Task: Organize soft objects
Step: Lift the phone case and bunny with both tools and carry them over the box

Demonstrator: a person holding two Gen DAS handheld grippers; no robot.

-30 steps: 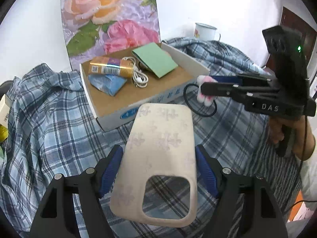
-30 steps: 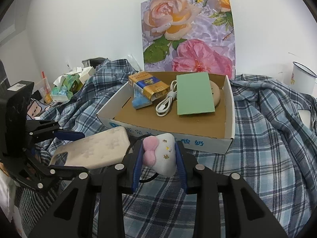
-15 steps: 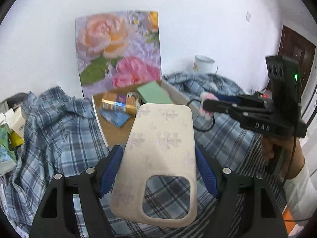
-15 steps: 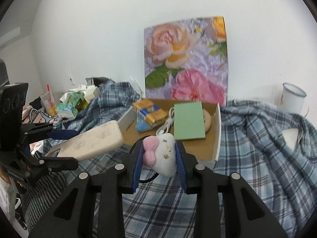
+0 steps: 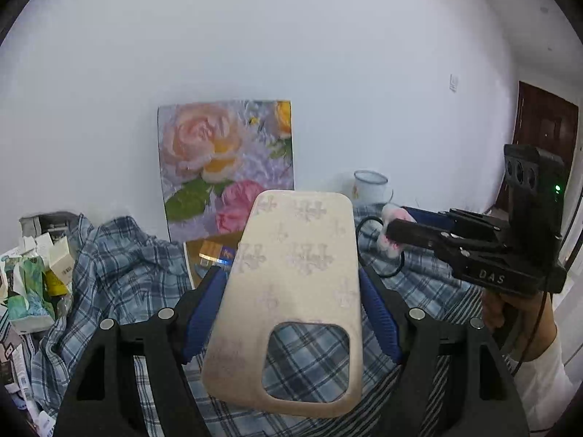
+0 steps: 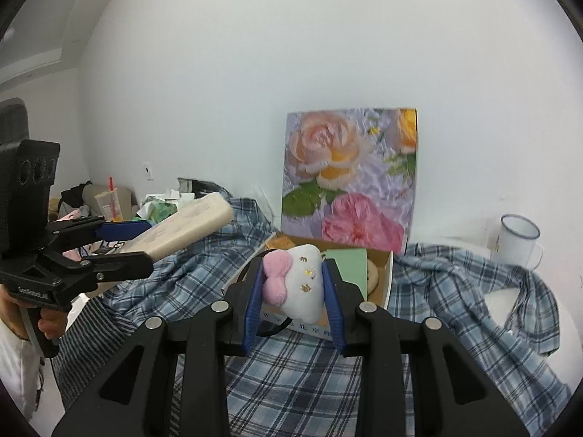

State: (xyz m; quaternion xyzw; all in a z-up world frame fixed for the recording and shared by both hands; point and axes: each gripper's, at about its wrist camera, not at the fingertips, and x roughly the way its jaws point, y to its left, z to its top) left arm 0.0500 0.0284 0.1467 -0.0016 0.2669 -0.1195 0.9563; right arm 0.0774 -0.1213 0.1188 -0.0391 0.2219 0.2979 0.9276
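Observation:
My left gripper (image 5: 291, 309) is shut on a cream soft phone case (image 5: 295, 273) with a camera cut-out, held above the plaid cloth. It also shows at the left of the right wrist view (image 6: 120, 240). My right gripper (image 6: 293, 291) is shut on a small white plush with a pink bow (image 6: 297, 280) and a black loop; it shows at the right of the left wrist view (image 5: 391, 235). A shallow cardboard box (image 6: 379, 284) lies behind both, holding a green card (image 6: 348, 267) and a yellow pack (image 5: 215, 251).
A blue plaid cloth (image 6: 455, 291) covers the surface. A flower-print board (image 6: 349, 178) leans on the white wall behind the box. A white enamel mug (image 6: 517, 240) stands at the right. Tissue packs and small boxes (image 5: 32, 280) pile up at the left.
Both grippers have risen and tilted up, each keeping its object. The box has dropped low in both views and more wall shows.

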